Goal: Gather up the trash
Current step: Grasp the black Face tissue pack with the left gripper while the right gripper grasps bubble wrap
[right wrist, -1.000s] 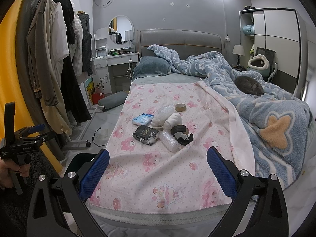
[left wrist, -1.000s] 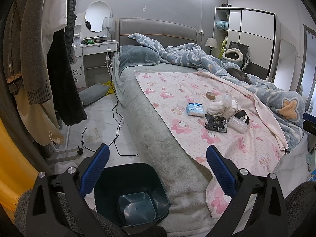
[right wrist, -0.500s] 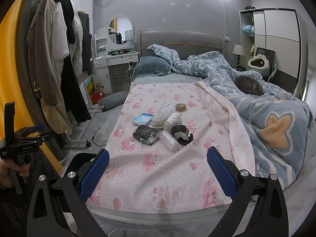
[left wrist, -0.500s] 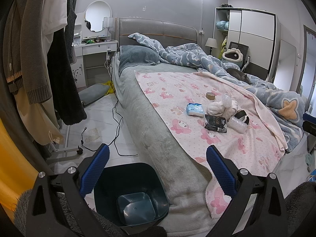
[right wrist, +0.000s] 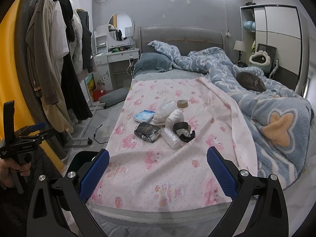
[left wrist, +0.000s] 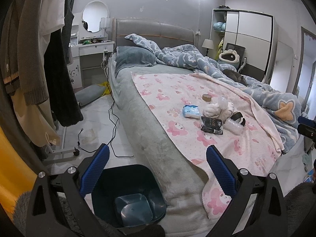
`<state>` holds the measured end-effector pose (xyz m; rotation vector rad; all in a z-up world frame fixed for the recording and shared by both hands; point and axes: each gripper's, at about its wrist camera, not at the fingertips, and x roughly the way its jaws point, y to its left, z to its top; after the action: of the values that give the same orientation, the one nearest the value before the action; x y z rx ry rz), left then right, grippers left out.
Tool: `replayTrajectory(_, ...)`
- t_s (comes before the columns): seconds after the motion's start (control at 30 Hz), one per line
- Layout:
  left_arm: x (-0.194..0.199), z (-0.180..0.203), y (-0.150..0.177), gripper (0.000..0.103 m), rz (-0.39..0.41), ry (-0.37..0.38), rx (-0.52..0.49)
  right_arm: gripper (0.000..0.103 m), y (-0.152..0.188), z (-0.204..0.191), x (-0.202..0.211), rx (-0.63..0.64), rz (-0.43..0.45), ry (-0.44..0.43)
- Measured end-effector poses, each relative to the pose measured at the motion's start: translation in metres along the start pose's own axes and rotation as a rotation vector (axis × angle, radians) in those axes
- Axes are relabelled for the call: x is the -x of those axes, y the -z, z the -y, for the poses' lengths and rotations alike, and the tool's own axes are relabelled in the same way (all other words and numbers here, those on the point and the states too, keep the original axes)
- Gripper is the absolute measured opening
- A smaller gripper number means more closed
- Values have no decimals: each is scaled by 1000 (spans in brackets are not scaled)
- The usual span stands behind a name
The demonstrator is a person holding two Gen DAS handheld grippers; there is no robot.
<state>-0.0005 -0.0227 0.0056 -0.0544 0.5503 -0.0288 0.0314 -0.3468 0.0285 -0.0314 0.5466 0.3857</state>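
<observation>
Both tongs stand wide and hold nothing: the left gripper [left wrist: 157, 166] hangs above a dark bin [left wrist: 126, 195] on the tiled floor [left wrist: 94, 118] at the bed's near left corner, the right gripper [right wrist: 157, 166] over the foot of the bed. The trash [right wrist: 164, 124] lies clustered mid-way up a pink printed sheet [right wrist: 158, 173]. A blue quilt [right wrist: 276, 118] is heaped on the right, with a grey cat [right wrist: 250, 82] on it. Clothes [right wrist: 59, 59] hang on the left; a dressing table [right wrist: 116, 56] stands far left.
</observation>
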Motion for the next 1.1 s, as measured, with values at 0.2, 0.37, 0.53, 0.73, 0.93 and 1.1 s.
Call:
replayTrajectory(0.2, -7, -9, -3, 100, -20, 15, -11, 100, -11, -7, -7, -20, 6, 25)
replayTrajectory(0.37, -14, -11, -4, 100, -28, 66, -56, 100, -15, -9, -24, -11, -4, 7)
replayTrajectory(0.53, -21, -3, -7, 100, -49, 143, -79, 99, -19, -8, -55, 23, -31, -20)
replayTrajectory(0.73, -40, 11, -11, 100, -66, 209, -123, 94, -29, -5, -88, 79, -61, -36)
replayTrajectory(0.93, -69, 17, -15, 100, -93, 230, -126, 87, -40, 11, -116, 73, -63, -49)
replayTrajectory(1.1, -94, 13, -15, 99, -148, 256, -100, 85, -53, 13, -141, 98, -58, -79)
